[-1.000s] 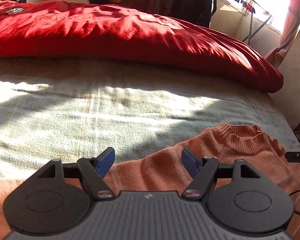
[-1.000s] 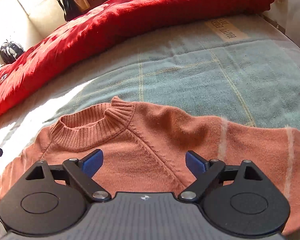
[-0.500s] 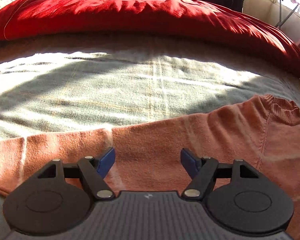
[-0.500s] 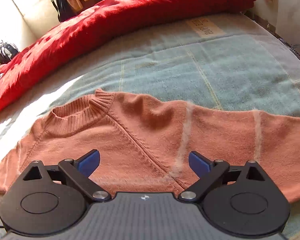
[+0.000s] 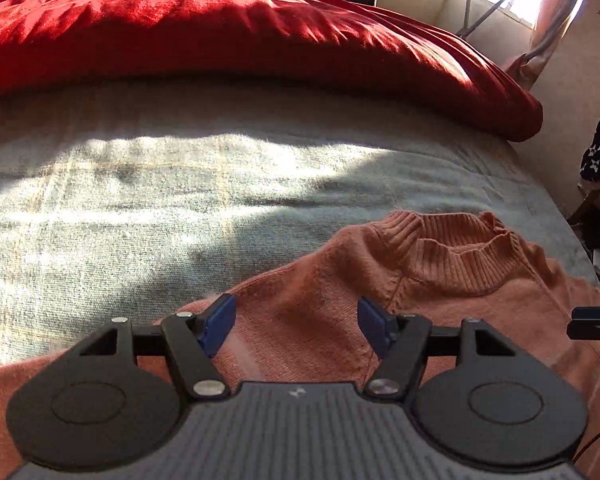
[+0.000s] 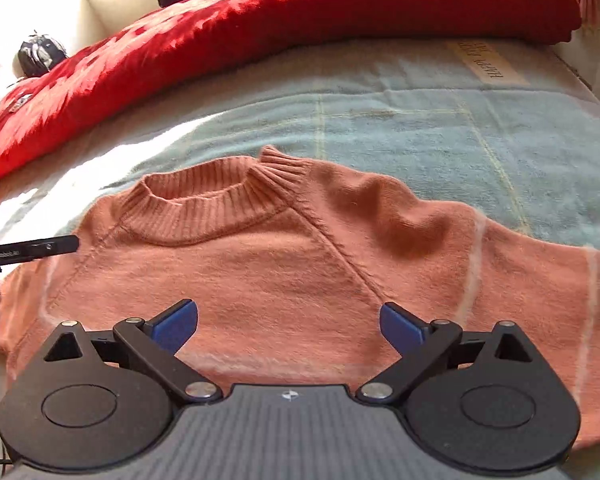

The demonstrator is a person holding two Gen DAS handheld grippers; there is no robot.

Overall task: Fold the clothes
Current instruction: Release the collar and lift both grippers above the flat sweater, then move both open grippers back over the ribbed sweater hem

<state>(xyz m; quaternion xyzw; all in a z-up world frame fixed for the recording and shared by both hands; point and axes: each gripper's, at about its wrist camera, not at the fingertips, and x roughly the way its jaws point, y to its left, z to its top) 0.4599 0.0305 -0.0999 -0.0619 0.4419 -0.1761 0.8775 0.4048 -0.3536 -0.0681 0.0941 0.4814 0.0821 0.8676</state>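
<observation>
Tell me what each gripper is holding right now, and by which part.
Nothing is held. The left gripper and right gripper both have their jaws open above the sweater, which lies spread flat on the bed.

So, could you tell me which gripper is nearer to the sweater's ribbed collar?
Left, by a little. The left gripper hovers just below-left of the collar; the right gripper sits further down the chest.
</observation>
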